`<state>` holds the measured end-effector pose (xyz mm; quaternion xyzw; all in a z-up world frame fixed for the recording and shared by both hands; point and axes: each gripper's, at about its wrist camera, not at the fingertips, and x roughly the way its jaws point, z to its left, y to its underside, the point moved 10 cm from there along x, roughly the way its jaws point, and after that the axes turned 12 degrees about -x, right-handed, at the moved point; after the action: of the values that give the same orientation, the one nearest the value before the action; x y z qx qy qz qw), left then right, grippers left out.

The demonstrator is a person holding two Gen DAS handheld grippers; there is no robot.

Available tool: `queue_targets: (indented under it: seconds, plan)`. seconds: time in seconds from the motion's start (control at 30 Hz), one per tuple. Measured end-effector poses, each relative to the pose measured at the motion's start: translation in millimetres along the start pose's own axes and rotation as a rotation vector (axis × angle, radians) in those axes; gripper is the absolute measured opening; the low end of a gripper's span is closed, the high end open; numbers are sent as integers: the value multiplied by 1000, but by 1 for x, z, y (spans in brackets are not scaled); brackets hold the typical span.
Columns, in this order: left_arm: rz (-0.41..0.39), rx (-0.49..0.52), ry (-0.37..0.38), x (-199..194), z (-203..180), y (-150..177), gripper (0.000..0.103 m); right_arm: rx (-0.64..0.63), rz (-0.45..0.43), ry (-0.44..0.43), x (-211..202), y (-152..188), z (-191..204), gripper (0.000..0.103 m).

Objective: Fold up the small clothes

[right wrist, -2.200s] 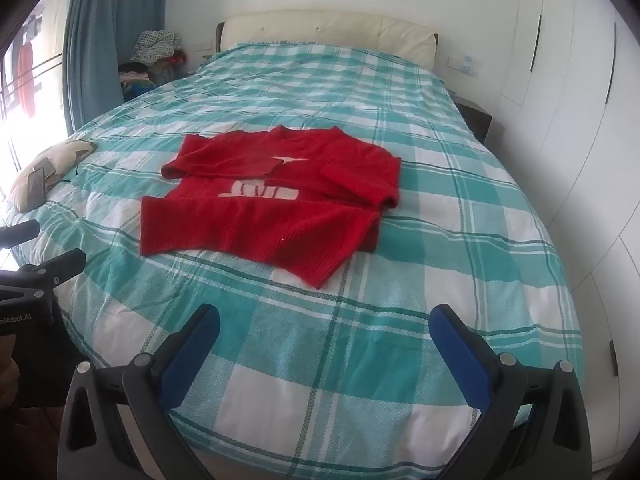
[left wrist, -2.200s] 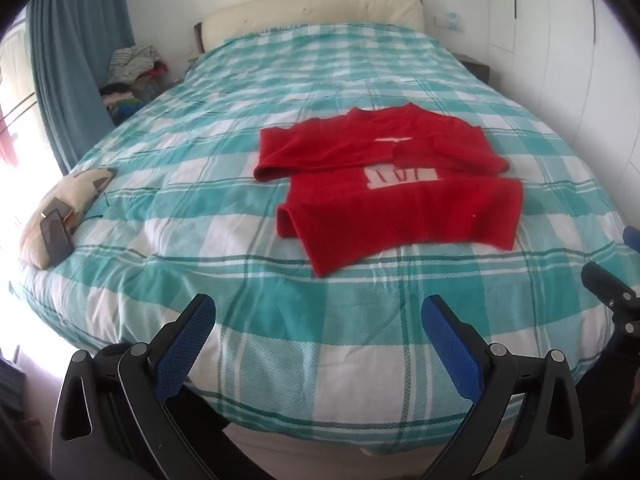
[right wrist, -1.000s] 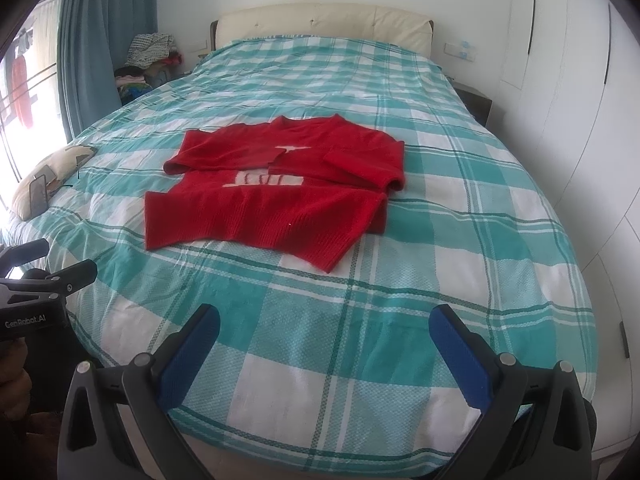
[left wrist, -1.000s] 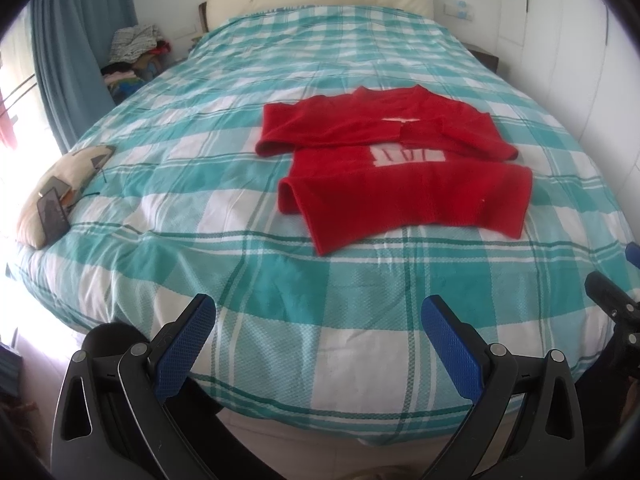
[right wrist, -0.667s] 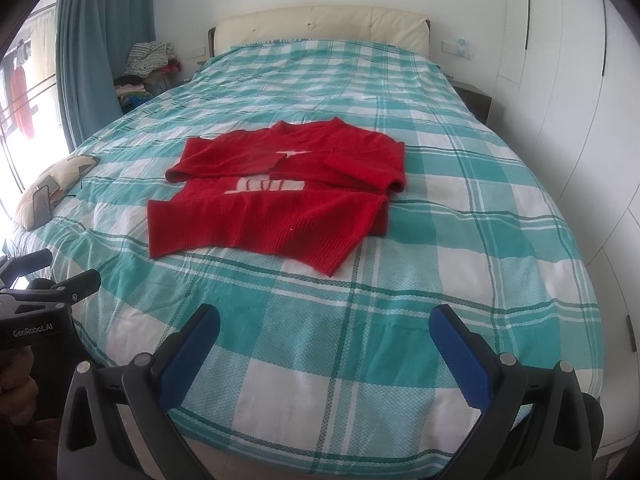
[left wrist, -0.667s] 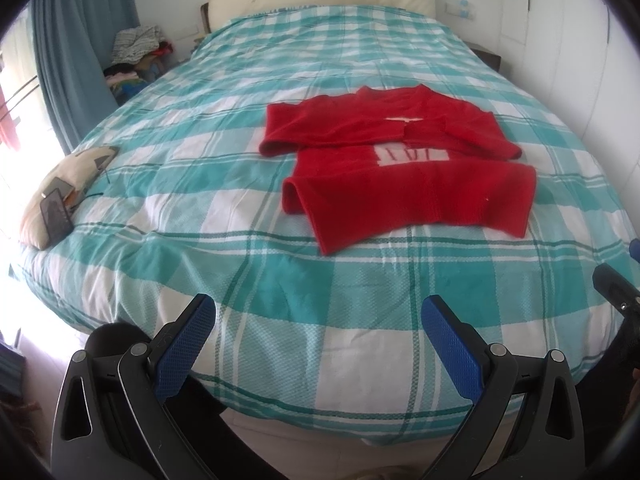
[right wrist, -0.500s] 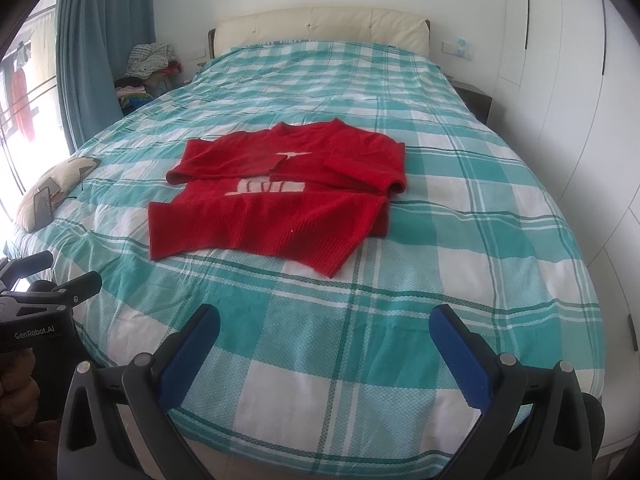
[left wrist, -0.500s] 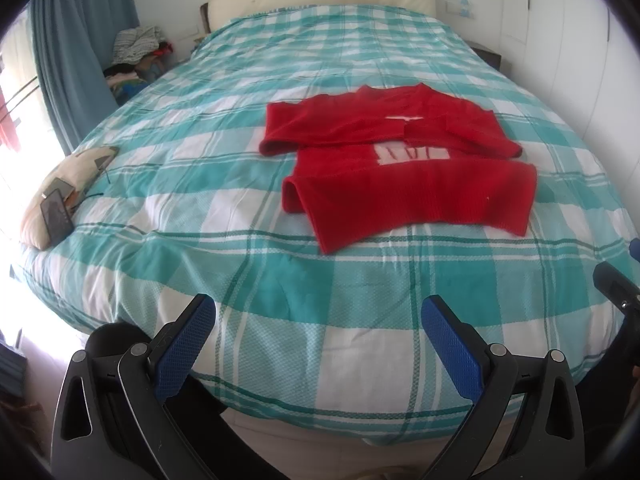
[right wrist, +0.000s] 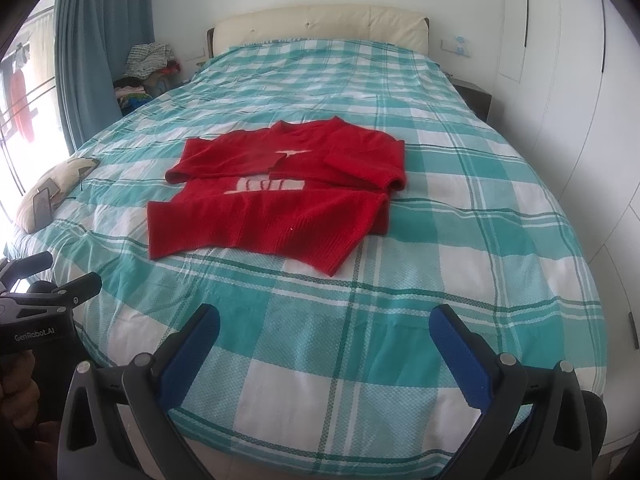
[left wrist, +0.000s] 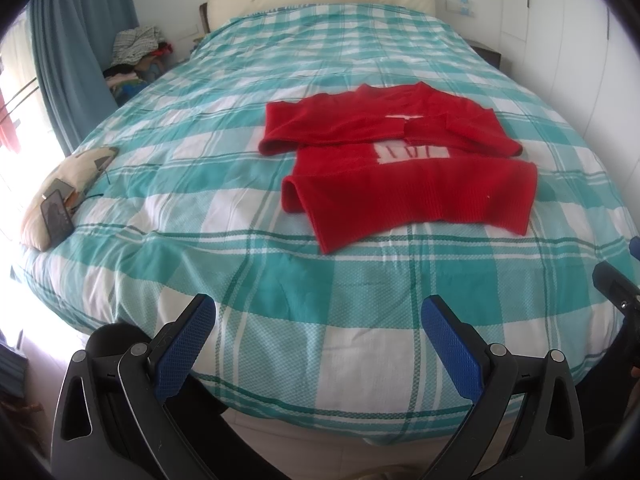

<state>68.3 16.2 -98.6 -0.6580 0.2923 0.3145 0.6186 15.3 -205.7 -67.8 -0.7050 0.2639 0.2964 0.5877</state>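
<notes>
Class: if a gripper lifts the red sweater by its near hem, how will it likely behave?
The red sweater looks like soft knit, so it would probably drape and sag. Its folded sleeves may slip open. It likely drags on the checked bedcover.

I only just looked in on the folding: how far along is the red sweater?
Done: the red sweater lies on the checked bedspread with both sleeves folded across its chest. In hand: nothing; the left gripper and right gripper are open at the near edge of the bed, short of it. Left: probably folding the body over.
</notes>
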Motion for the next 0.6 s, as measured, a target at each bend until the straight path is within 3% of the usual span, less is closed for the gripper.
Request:
queue_targets:
  seconds: [0.33, 0.6]
  plan:
    - [27, 6, -3, 11, -3, 4, 103, -26, 30, 16, 7, 4, 0, 103]
    - [66, 24, 7, 26, -14, 11, 103, -30, 107, 45, 21, 18, -6, 103]
